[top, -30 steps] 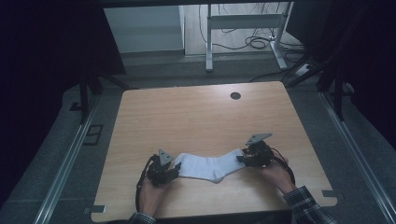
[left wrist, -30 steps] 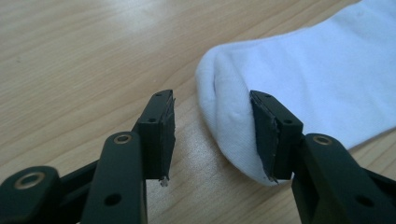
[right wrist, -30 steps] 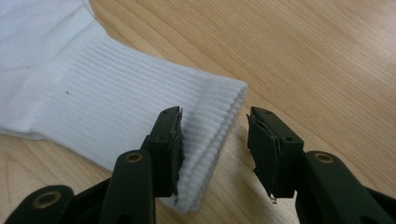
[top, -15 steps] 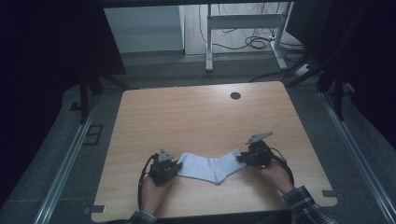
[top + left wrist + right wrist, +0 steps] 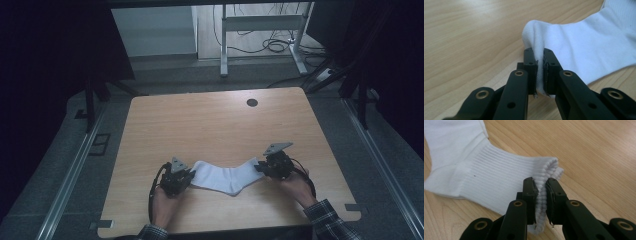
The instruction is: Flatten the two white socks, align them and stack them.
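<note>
where the wooden table (image 5: pixel 210 125) nears its six o'clock edge, a white sock (image 5: pixel 227 176) is laid flat between two claws. its toe end is pinched by the left gripper (image 5: pixel 186 176) at nine o'clock of the sock, the jaws having just closed on the cloth. its ribbed cuff (image 5: pixel 544 170) is clamped by the right gripper (image 5: pixel 261 167) at three o'clock, likewise just closed.

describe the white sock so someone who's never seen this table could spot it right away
On the light wooden table, look at the near edge, between the person's two hands. There lies a white cotton sock, bent at the heel, its smooth toe end pinched by the left gripper and its ribbed cuff pinched by the right gripper. It is the one soft, white thing among black tools.
</note>
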Motion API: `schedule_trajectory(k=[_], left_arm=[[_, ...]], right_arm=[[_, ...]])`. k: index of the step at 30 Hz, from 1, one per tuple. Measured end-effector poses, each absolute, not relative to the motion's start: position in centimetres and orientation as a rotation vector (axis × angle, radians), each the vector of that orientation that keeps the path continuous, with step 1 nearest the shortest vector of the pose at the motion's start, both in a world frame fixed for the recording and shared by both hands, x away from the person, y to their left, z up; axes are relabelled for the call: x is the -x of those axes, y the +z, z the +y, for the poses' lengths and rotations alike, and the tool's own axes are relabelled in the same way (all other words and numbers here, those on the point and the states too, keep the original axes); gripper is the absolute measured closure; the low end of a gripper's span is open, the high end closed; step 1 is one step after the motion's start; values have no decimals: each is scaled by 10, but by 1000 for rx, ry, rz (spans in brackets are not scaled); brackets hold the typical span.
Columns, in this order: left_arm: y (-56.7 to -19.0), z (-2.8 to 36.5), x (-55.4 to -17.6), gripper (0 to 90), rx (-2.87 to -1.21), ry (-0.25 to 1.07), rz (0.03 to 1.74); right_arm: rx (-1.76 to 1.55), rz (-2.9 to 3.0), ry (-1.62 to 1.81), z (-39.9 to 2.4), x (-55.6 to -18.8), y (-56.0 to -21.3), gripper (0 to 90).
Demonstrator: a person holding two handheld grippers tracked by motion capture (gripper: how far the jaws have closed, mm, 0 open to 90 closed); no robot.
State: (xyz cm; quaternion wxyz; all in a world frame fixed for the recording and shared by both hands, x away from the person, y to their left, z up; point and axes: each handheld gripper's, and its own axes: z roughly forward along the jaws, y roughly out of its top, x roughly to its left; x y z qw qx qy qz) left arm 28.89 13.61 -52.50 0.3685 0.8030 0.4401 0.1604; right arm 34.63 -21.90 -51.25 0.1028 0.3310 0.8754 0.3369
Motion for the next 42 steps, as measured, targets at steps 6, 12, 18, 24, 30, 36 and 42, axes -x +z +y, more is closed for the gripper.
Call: schedule_trajectory(k=[6, 12, 18, 24, 30, 36, 42], left_arm=[[-519, 140, -290, 835, -2032, 424, 1126], [-509, 145, -294, 836, -2000, 443, 1119], [-498, 145, -305, 836, -1981, 450, 1106], [-486, 144, -326, 833, -1980, 467, 1100], [-483, 146, -347, 831, -1983, 481, 1137], [-501, 146, -365, 830, -2002, 464, 1200], [-522, 142, -376, 824, -2041, 446, 1242]], right_arm=[[-968, 2567, 1025, -221, -345, -507, 779], [-969, 2540, 1067, -224, -346, -499, 780], [-983, 2521, 1102, -228, -350, -491, 780], [-1008, 2494, 1122, -231, -363, -483, 779], [-1042, 2473, 1124, -224, -384, -481, 778], [-1077, 2459, 1086, -215, -406, -488, 776], [-1116, 2465, 1042, -212, -420, -503, 770]])
